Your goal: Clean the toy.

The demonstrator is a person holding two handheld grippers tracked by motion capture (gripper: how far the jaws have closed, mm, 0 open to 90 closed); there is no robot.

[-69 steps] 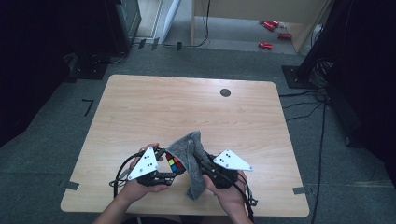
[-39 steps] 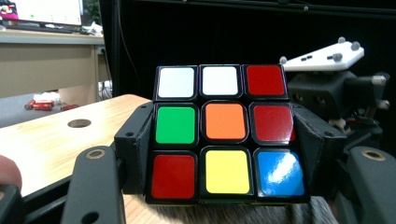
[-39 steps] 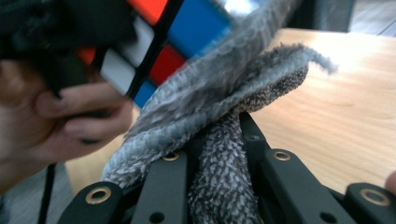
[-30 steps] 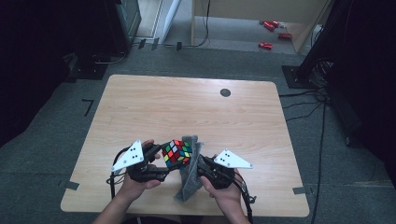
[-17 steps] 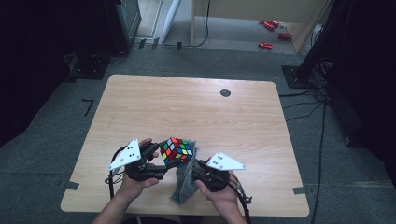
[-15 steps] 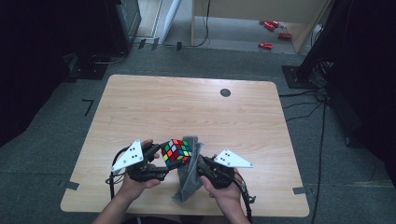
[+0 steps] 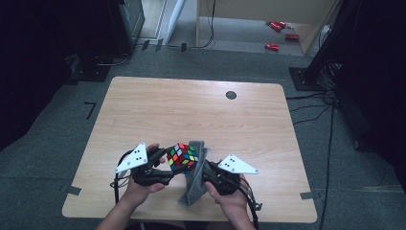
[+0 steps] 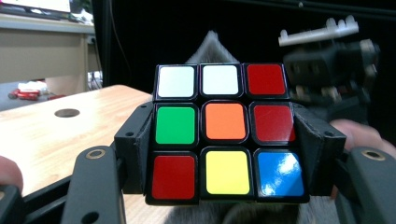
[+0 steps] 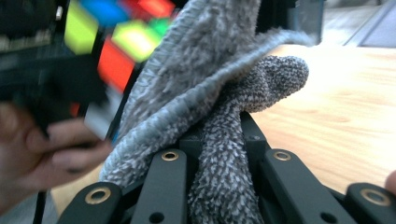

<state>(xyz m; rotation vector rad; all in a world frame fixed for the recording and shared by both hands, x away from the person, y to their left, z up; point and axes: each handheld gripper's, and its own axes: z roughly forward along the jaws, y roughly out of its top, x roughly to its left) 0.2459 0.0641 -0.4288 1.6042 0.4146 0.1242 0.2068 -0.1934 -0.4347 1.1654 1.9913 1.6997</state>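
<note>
My left gripper (image 7: 168, 165) is shut on a colourful puzzle cube (image 7: 182, 156), held above the table's near edge. In the left gripper view the cube (image 8: 225, 134) sits between the two black jaws, which press on its left and right sides. My right gripper (image 7: 205, 171) is shut on a grey cloth (image 7: 195, 177), which hangs down beside the cube and touches its right side. In the right gripper view the cloth (image 9: 219, 121) bunches up between the jaws, with the blurred cube (image 9: 116, 37) at the upper left.
The wooden table (image 7: 201, 115) has a dark round hole (image 7: 231, 95) near its far edge. Red objects (image 7: 277, 33) lie on the floor beyond, by a wooden cabinet. Cables run along the floor at the right.
The cloth, draped over the cube earlier, now hangs at its right side with the cube uncovered. My left gripper shifted slightly left; the right gripper dipped toward the cube and came back.
</note>
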